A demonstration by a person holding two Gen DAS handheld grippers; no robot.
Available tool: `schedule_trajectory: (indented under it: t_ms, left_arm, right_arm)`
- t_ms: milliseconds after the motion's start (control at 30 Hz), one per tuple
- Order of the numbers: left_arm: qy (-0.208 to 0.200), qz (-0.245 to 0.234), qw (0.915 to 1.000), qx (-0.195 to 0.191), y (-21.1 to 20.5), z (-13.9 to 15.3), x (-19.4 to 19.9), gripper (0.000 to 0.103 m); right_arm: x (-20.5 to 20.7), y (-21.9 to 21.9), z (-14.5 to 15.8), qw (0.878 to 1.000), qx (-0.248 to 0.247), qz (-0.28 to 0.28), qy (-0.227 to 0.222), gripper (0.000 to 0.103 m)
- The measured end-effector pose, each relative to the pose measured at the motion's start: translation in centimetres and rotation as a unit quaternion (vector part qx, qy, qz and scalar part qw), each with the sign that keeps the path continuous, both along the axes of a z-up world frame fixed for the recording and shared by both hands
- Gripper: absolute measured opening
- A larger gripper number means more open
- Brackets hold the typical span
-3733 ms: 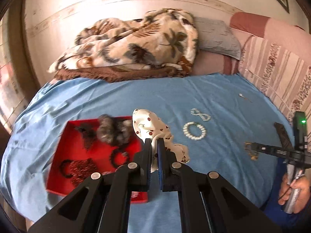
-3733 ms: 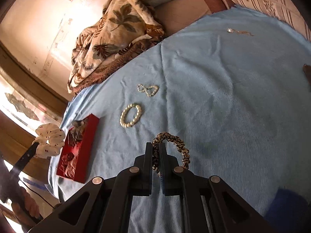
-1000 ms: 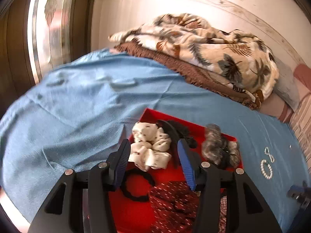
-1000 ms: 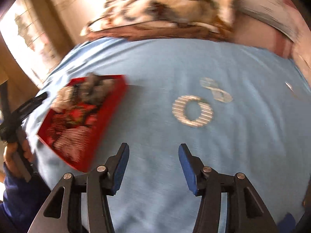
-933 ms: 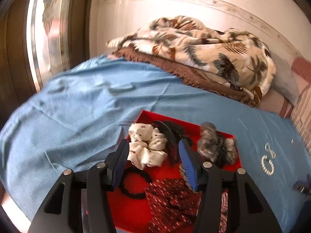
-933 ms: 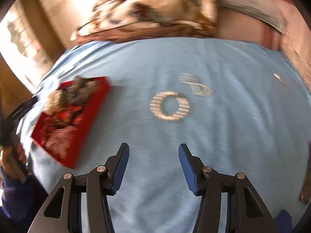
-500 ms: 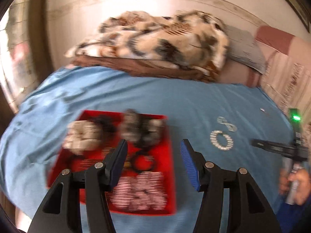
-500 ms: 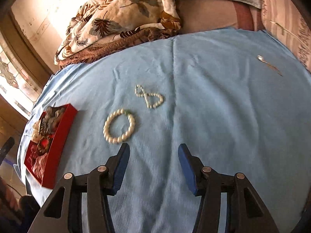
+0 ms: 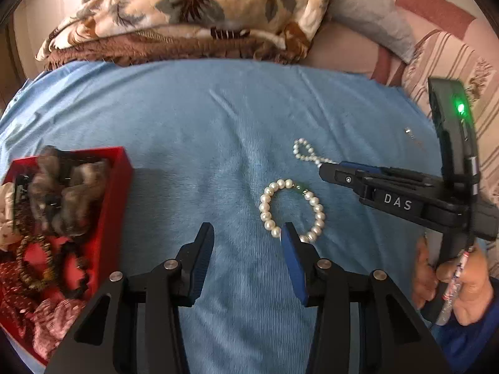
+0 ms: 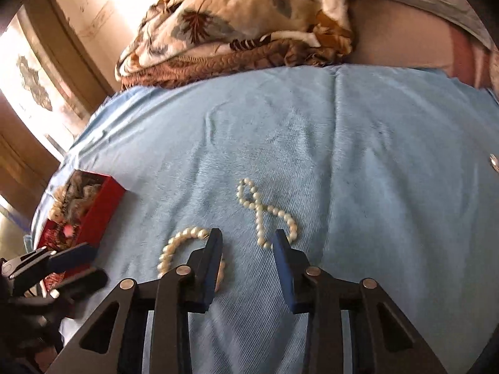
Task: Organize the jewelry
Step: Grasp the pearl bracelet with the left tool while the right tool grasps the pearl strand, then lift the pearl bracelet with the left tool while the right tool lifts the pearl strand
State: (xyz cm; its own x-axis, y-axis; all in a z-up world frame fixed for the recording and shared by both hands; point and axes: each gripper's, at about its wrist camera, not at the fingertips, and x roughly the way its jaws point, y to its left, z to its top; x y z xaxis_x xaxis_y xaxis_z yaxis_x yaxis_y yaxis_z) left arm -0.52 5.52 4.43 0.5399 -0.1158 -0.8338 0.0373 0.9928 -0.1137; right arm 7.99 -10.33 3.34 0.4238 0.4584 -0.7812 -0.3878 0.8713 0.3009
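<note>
The round pearl bracelet (image 9: 292, 210) lies flat on the blue bedcover (image 9: 218, 118), well to the right of the red tray (image 9: 115, 187), and the twisted pearl strand (image 10: 265, 212) lies just beyond the bracelet, further from the tray. The left gripper (image 9: 248, 233) hangs over the cover with its jaws closing and nothing between them; its right finger is just beside the near edge of the bracelet. The right gripper (image 10: 248, 238) is closing too, empty, with the lower loop of the strand near its right finger. I judge both pieces light, loose and smooth: beads roll and slip, and the string may hang down and swing, so it is better to pinch across one side of the loop. The soft cover gives way under the fingers. Between bracelet and tray the cover is free, but the tray wall is raised and the tray is already quite full.
</note>
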Motion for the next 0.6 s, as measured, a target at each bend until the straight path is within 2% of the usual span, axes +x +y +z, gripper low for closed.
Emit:
schedule_trajectory:
  t_ms: [167, 267, 333, 400, 467, 500, 533, 600]
  left_arm:
    - [0.032, 0.004, 0.9995, -0.004, -0.7, -2.6, 2.4, 0.044]
    - [0.025, 0.008, 0.9996, 0.012, -1.2, -3.0, 3.0, 0.044]
    - [0.022, 0.005, 0.9996, 0.018, -1.7, -3.0, 3.2, 0.044]
    - [0.017, 0.005, 0.9993, 0.033, -2.4, -3.2, 3.3, 0.044]
    - [0.009, 0.002, 0.9983, 0.058, -3.2, -3.3, 3.2, 0.031]
    - [0.007, -0.001, 0.9980, 0.063, -3.4, -3.1, 3.1, 0.013]
    - [0.009, -0.003, 0.9980, 0.062, -3.4, -3.0, 3.0, 0.010]
    - [0.010, -0.004, 0.9986, 0.052, -3.3, -2.4, 2.7, 0.010]
  right_arm:
    - [1.5, 0.2, -1.1, 1.000, 0.020, 0.015, 0.016, 0.037]
    - [1.9, 0.4, -1.5, 0.999, 0.027, 0.016, 0.018, 0.036]
    - [2.1, 0.4, -1.6, 1.000, 0.024, 0.010, 0.016, 0.028]
    - [2.4, 0.0, -1.7, 0.999, 0.024, -0.002, 0.022, 0.011]
    - [2.9, -1.0, -1.9, 0.998, 0.050, -0.014, 0.040, 0.007]
    - [3.1, -1.5, -2.0, 0.996, 0.067, -0.022, 0.052, 0.007]
    - [3.1, -1.8, -2.0, 0.995, 0.075, -0.026, 0.056, 0.007]
    - [3.0, -2.1, -2.0, 0.994, 0.084, -0.032, 0.061, 0.007]
